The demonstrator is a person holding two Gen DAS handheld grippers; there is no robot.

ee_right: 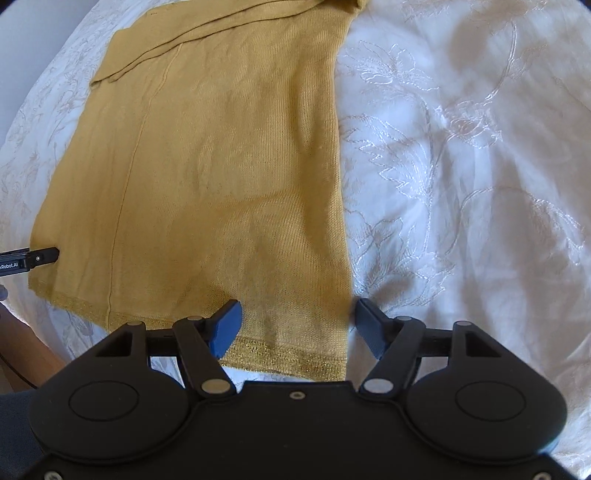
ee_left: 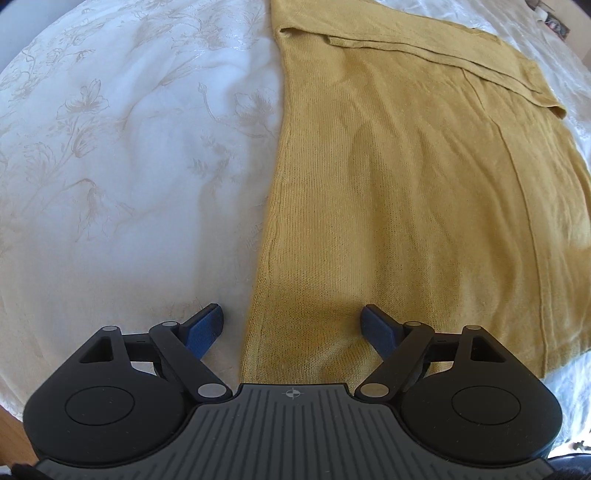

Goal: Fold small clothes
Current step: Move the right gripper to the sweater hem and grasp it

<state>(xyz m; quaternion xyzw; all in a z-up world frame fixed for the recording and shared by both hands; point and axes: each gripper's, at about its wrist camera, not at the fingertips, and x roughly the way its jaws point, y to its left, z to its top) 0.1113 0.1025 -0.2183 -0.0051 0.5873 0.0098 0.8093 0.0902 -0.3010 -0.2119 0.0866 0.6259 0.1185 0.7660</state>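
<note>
A mustard-yellow knit top (ee_left: pixel 406 192) lies flat on a white embroidered bedspread (ee_left: pixel 110 166), its sides folded in to a long strip. My left gripper (ee_left: pixel 293 325) is open, its blue pads straddling the top's near left edge just above the cloth. The top also shows in the right wrist view (ee_right: pixel 221 166), with its glittery hem nearest. My right gripper (ee_right: pixel 297 325) is open, straddling the near right corner at the hem. The tip of the left gripper (ee_right: pixel 40 256) shows at that view's left edge, beside the hem's left corner.
The white bedspread (ee_right: pixel 461 166) surrounds the garment, rumpled with raised floral stitching. A strip of wooden floor (ee_left: pixel 14 435) shows at the lower left of the left wrist view. Dark small objects (ee_left: pixel 554 22) sit at the far right.
</note>
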